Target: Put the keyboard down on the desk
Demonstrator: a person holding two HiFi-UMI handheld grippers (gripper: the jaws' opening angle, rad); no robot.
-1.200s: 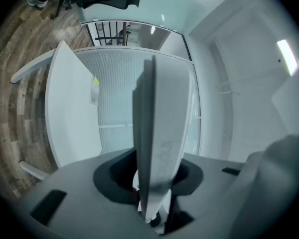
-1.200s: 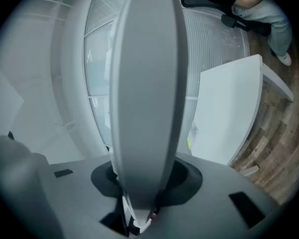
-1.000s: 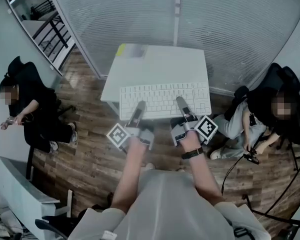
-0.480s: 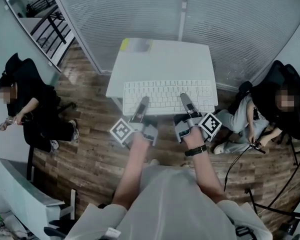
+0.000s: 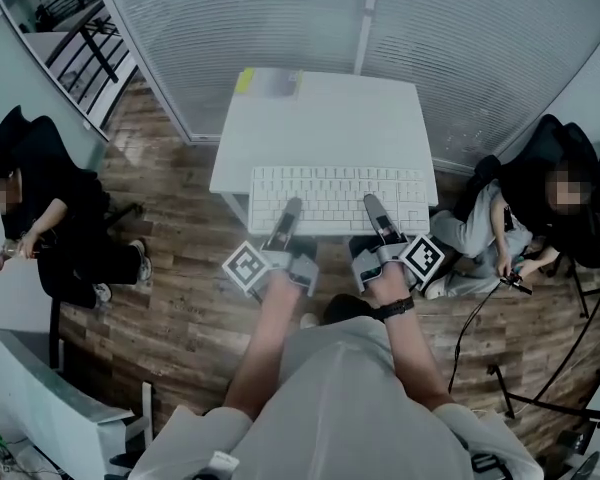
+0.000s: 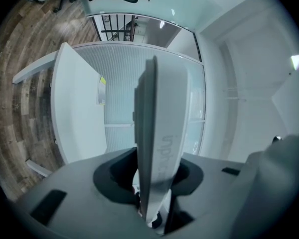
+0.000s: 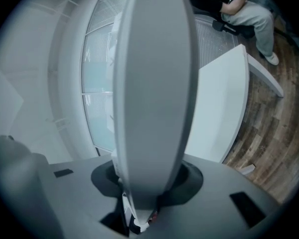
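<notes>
White keyboard (image 5: 332, 182), clamped in left tongs (image 5: 290, 208), right tongs (image 5: 373, 204), perhaps aloft

The keyboard (image 5: 338, 198) looks like white matt plastic, and in the left gripper view its edge is smooth with faint lettering. The desk (image 5: 320, 118) has a smooth white top with little sheen. The left gripper (image 5: 290, 210) and right gripper (image 5: 372, 206) are grey matt plastic, the floor (image 5: 180, 308) is brown wood planking with a patchy, worn-looking grain, the wall (image 5: 240, 28) behind the desk is finely ribbed frosted glass, and the person's shirt (image 5: 330, 398) is plain grey cloth.
</notes>
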